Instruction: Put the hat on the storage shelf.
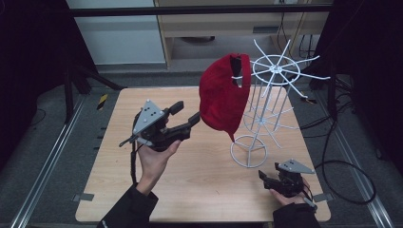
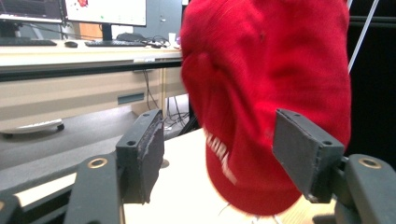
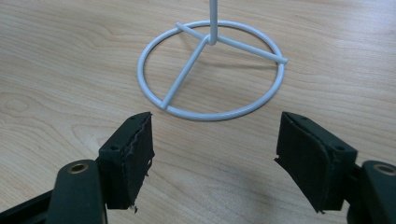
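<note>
Left gripper (image 1: 187, 112) raised over table (image 1: 119, 156), jaws wide, clear of red cap (image 1: 223, 95) just ahead. Cap hangs on white wire rack (image 1: 266, 104). Right gripper (image 1: 266, 179) low by rack's ring base, jaws wide, empty.

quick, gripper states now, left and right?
Left gripper: open, jaws apart just short of the red cap hanging on the white wire rack, holding nothing.
Right gripper: open, empty, low over the table near the rack's base ring.

White lettering on red cap (image 2: 261, 116) brim, blurred, unreadable; no other legible text.
</note>
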A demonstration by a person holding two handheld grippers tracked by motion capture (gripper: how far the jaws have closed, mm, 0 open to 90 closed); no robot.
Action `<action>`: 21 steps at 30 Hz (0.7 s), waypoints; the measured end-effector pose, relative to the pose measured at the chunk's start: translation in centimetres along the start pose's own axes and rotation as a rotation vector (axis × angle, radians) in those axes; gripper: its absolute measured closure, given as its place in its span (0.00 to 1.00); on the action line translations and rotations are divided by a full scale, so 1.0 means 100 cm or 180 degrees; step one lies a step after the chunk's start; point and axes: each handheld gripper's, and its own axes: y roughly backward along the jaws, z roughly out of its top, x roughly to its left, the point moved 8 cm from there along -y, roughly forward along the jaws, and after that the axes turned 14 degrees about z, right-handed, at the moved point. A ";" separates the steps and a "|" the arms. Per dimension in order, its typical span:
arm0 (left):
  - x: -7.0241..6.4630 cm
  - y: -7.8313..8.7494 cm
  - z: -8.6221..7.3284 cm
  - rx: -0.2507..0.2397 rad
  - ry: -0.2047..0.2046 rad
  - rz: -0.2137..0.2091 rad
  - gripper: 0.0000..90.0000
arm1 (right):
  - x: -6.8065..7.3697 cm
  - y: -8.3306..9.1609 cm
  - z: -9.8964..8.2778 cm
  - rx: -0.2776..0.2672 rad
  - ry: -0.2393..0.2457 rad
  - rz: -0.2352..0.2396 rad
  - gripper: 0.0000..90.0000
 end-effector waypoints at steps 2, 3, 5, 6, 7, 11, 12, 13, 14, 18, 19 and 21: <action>0.010 0.008 -0.008 0.0045 -0.0004 0.0028 0.36 | 0.000 0.000 0.000 -0.0001 -0.0001 -0.0003 0.31; 0.015 0.012 -0.013 0.0075 -0.0014 0.0042 0.35 | -0.001 0.000 0.000 -0.0001 0.0005 -0.0005 0.30; 0.027 0.019 -0.026 0.0143 -0.0024 0.0095 0.34 | -0.001 0.000 0.000 -0.0004 0.0003 -0.0012 0.30; 0.031 0.021 -0.032 0.0176 -0.0028 0.0118 0.34 | -0.001 0.000 0.000 -0.0007 0.0007 -0.0011 0.29; 0.037 0.023 -0.041 0.0232 -0.0039 0.0149 0.34 | -0.001 0.000 0.000 -0.0009 0.0006 -0.0012 0.29; 0.065 0.028 -0.079 0.0517 0.0031 0.0282 0.32 | -0.002 0.000 0.000 -0.0010 -0.0019 -0.0020 0.28; 0.071 0.029 -0.089 0.0592 0.0049 0.0306 0.32 | -0.002 0.001 0.000 -0.0012 -0.0019 -0.0025 0.28; 0.078 0.029 -0.099 0.0679 0.0037 0.0340 0.32 | -0.002 0.001 0.000 -0.0015 -0.0015 -0.0034 0.27; 0.084 0.029 -0.109 0.0756 0.0027 0.0390 0.31 | -0.003 0.001 0.000 -0.0021 -0.0023 -0.0036 0.27; 0.106 0.033 -0.150 0.1089 -0.0088 0.0534 0.29 | -0.005 0.001 -0.001 -0.0024 -0.0034 -0.0059 0.23; 0.111 0.035 -0.161 0.1170 -0.0104 0.0559 0.29 | -0.005 0.001 -0.001 -0.0024 -0.0034 -0.0059 0.23; 0.122 0.041 -0.181 0.1313 -0.0150 0.0621 0.28 | -0.005 0.002 -0.001 -0.0030 -0.0057 -0.0077 0.22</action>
